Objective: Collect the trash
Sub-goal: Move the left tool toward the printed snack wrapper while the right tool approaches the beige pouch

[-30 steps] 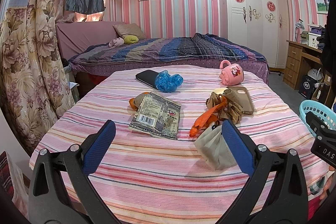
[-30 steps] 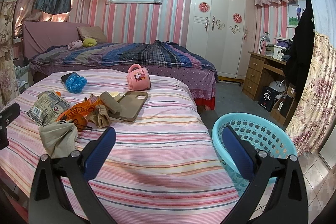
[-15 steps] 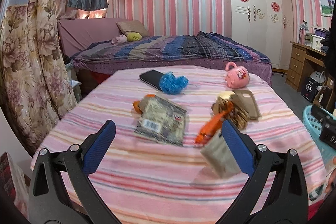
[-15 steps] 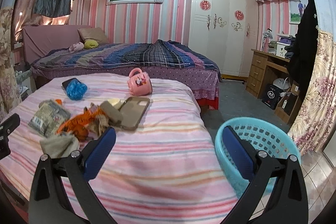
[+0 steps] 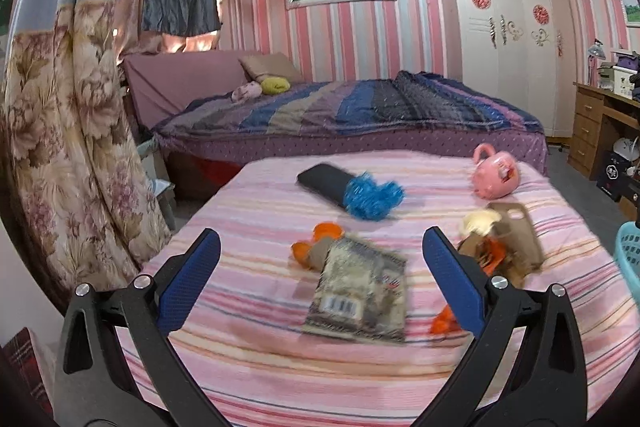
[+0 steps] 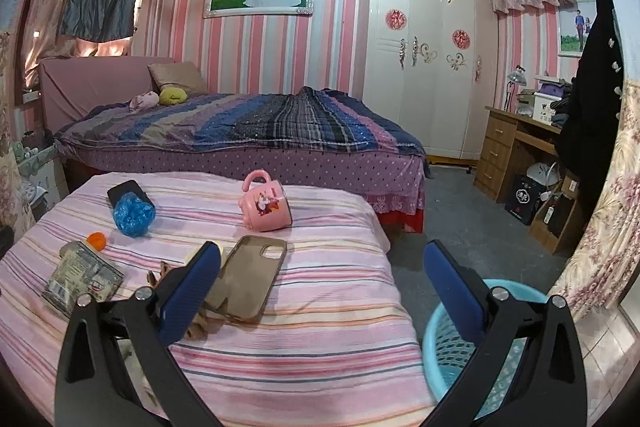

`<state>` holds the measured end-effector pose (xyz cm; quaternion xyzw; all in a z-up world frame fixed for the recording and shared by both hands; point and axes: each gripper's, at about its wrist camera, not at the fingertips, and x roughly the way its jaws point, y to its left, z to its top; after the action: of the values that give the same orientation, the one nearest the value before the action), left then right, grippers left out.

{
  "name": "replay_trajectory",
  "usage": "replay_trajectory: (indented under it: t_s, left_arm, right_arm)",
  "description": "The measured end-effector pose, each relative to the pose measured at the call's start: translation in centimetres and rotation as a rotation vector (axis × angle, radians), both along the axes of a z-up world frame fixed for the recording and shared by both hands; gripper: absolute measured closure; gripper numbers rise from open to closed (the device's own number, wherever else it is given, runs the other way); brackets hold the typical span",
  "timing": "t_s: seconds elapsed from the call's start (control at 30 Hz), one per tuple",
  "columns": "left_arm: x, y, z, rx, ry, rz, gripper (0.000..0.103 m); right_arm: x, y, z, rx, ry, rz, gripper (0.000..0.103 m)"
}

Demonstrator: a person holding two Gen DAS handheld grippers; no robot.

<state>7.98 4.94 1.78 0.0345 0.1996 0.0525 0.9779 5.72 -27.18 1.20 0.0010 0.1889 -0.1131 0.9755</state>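
With the left gripper (image 5: 320, 283) and right gripper (image 6: 322, 285) both spread empty, either could grab the phone case (image 6: 250, 277) instead of the wrapper (image 5: 360, 293).

Pink mug (image 6: 266, 207) on its side on striped bed (image 6: 320, 327); phone case (image 6: 250, 277) nearby; white wardrobe (image 6: 424, 67) behind.

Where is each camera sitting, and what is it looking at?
Left wrist: sits on the left gripper, looks along its open blue fingers at the snack wrapper on the striped bed.
Right wrist: sits on the right gripper, open too, facing the phone case and blue basket.
Both see the pink mug, blue plastic wad and far bed.
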Motion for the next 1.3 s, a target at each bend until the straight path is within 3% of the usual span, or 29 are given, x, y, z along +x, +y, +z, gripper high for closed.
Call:
replay_trajectory:
  t_s: [0.1,0.2,0.5,0.87,1.3]
  left_arm:
    - [1.1,0.9,-1.9,-0.009,0.059,0.013,0.005]
    - [2.3,1.9,-3.0,0.009,0.097,0.050,0.005]
    - [2.7,2.6,-3.2,-0.004,0.094,0.065,0.005]
    - [2.1,2.4,-3.4,0.011,0.088,0.056,0.005]
    - [1.9,4.2,-3.8,-0.021,0.107,0.086,0.005]
  right_arm:
    - [0.9,-0.2,-2.6,0.013,0.057,0.018,0.004]
    - [1.4,-0.3,-3.2,0.009,0.073,0.017,0.004]
    - [1.8,-0.8,-3.6,0.047,0.075,0.007,0.004]
    - [2.0,0.0,-4.3,-0.016,0.122,0.006,0.004]
    - [1.2,0.4,-4.3,0.013,0.122,0.021,0.004]
